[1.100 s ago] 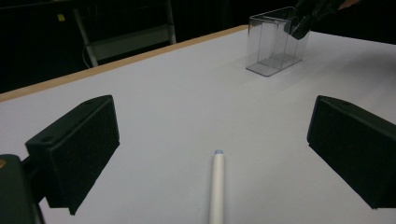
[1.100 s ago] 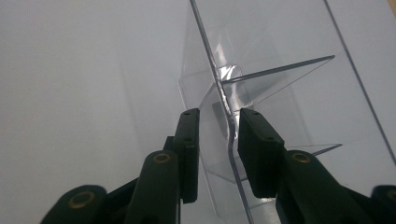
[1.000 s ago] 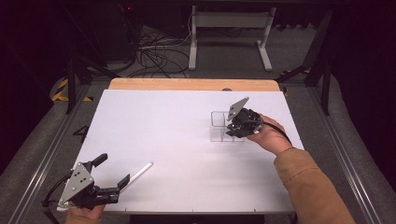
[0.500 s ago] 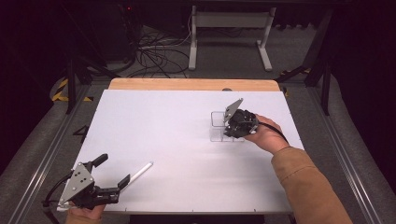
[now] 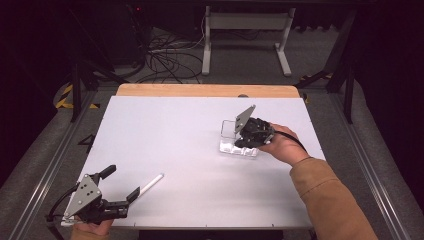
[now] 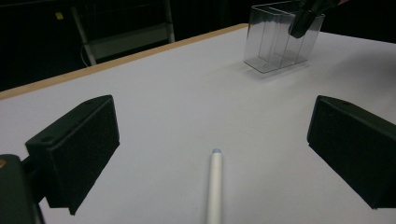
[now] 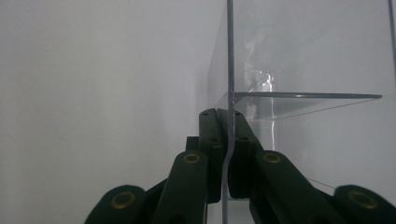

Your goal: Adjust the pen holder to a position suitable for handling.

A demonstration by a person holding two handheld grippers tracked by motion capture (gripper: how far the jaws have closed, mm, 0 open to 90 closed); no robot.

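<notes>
A clear plastic compartment box (image 5: 231, 134) stands on the white table (image 5: 170, 135) at the right. My right gripper (image 5: 246, 139) is shut on one of its thin walls. In the right gripper view the clear box wall (image 7: 229, 56) runs up between the closed right gripper (image 7: 229, 125). A white pen (image 5: 150, 184) lies near the front left. My left gripper (image 5: 122, 182) stands open just behind the pen's near end. In the left gripper view the pen (image 6: 214, 186) lies between the spread jaws of the left gripper (image 6: 212, 128), with the clear box (image 6: 280, 39) and the right gripper (image 6: 306, 18) far off.
A wooden strip (image 5: 205, 90) edges the table's far side. Beyond it on the dark floor are loose cables (image 5: 167, 52) and a white stand (image 5: 245, 35). Metal rails (image 5: 45, 170) run along both sides of the table.
My right gripper has edged slightly left at the clear box. The left gripper and the pen have not moved.
</notes>
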